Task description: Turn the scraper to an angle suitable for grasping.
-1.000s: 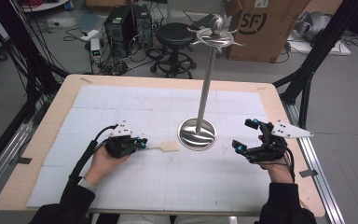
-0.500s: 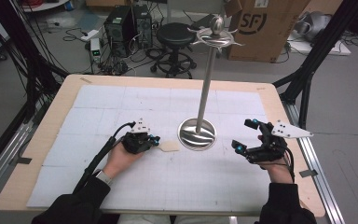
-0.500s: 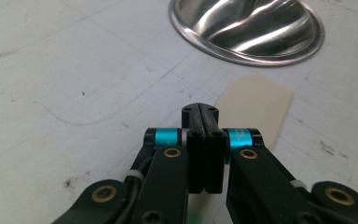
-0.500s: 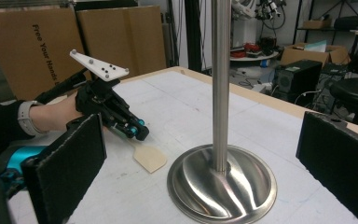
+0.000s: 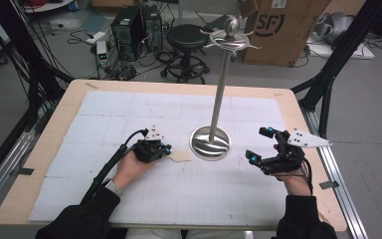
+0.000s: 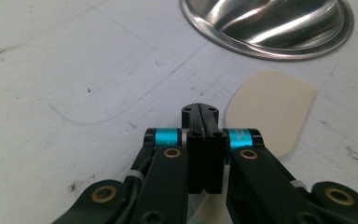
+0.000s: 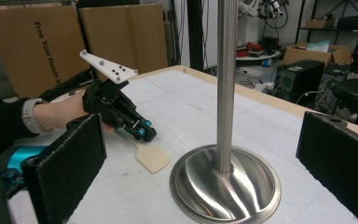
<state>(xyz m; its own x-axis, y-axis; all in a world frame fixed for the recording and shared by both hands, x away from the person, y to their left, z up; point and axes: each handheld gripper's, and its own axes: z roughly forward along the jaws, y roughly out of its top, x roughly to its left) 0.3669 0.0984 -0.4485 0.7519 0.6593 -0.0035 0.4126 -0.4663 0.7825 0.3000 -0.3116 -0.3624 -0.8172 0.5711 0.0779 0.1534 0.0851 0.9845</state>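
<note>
A lab or workshop, this: black frame struts (image 5: 25,64) at the left edge, computer towers (image 5: 137,30) and tangled cables (image 5: 114,69) top left, a stool (image 5: 186,37) top centre, cardboard boxes (image 5: 278,30) upper right.

In the left gripper view, the near end of the beige paddle (image 6: 272,112) passes under the left gripper (image 6: 200,112) and is hidden; whether the closed fingers (image 6: 192,122) pinch it cannot be determined. The metal stand (image 6: 270,23) base is cut off by the top edge. In the right gripper view, the stand's pole runs past the top edge.
</note>
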